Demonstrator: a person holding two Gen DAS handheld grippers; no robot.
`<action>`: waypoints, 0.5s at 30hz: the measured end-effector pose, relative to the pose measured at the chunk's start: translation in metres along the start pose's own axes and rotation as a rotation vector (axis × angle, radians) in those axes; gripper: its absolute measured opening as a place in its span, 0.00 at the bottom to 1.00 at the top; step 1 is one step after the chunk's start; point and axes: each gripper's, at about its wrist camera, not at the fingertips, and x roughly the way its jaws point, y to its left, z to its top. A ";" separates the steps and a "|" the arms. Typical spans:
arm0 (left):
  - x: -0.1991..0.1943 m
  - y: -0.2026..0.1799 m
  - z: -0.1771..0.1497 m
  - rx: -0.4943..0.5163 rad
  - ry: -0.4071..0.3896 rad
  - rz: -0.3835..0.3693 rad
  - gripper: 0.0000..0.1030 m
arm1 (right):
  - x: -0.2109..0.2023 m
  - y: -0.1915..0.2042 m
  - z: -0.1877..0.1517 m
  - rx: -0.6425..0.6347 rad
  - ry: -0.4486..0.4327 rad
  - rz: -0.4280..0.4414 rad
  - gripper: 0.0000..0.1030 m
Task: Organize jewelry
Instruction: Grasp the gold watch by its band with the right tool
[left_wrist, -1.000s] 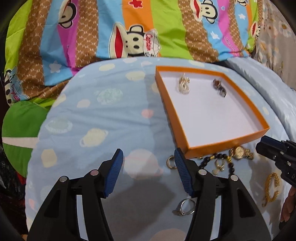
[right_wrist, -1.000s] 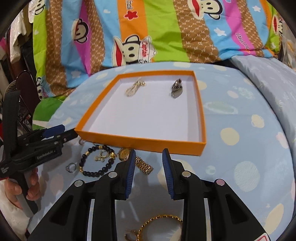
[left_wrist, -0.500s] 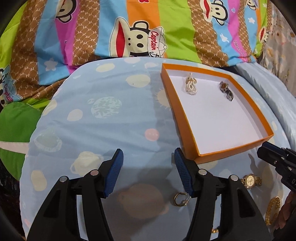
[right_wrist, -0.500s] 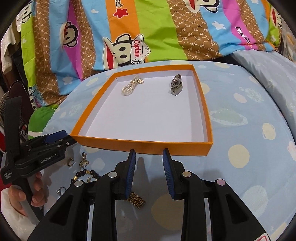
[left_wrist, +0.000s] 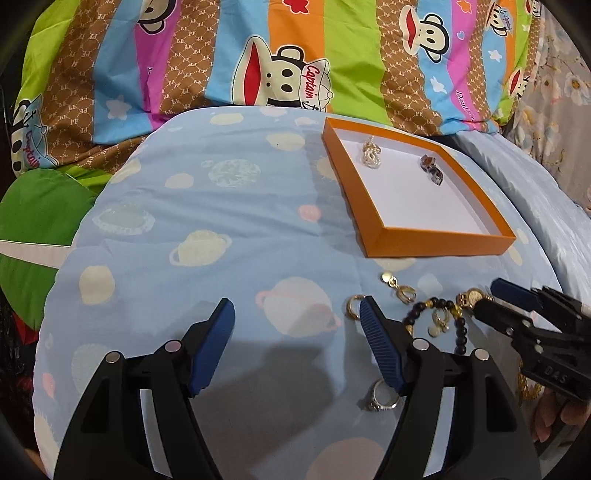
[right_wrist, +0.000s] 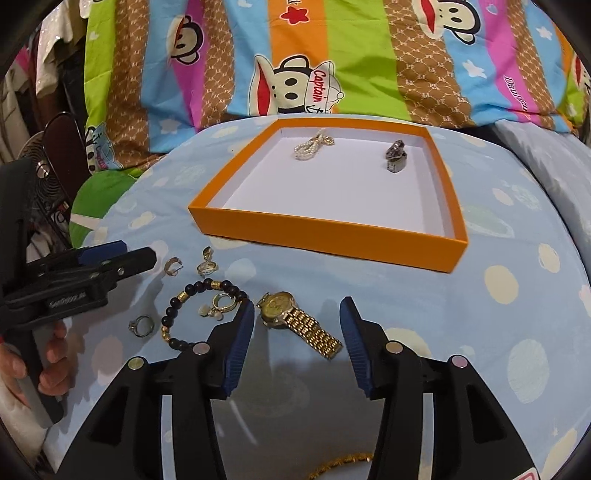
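An orange tray (right_wrist: 332, 230) (left_wrist: 436, 242) lies on the blue bedspread; inside are a pearl piece (right_wrist: 313, 144) and a dark piece (right_wrist: 396, 156). My right gripper (right_wrist: 297, 330) is open, its jaws standing either side of a gold watch (right_wrist: 299, 323) in front of the tray. A black bead bracelet (right_wrist: 192, 314), a silver ring (right_wrist: 142, 325) and small gold earrings (right_wrist: 207, 264) lie to the left. My left gripper (left_wrist: 295, 347) is open and empty above the bedspread; a gold ring (left_wrist: 354, 306) is by its right finger and the silver ring (left_wrist: 382, 400) below.
A striped cartoon-monkey quilt (right_wrist: 295, 66) rises behind the tray. A gold chain (right_wrist: 340, 463) lies at the near edge under my right gripper. A green cushion (left_wrist: 40, 225) is at the left. The bedspread slopes off at both sides.
My right gripper has opened wide and dropped back to straddle the gold watch. My left gripper has pulled back toward the loose jewelry, staying open.
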 end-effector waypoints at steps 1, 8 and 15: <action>0.000 -0.001 -0.002 -0.001 0.003 0.000 0.66 | 0.004 0.000 0.001 0.000 0.010 -0.005 0.46; 0.000 -0.016 -0.001 0.001 0.021 -0.052 0.66 | 0.000 -0.008 -0.005 0.035 0.012 -0.010 0.22; 0.009 -0.051 0.006 0.049 0.027 -0.102 0.69 | -0.014 -0.023 -0.014 0.097 -0.016 -0.015 0.19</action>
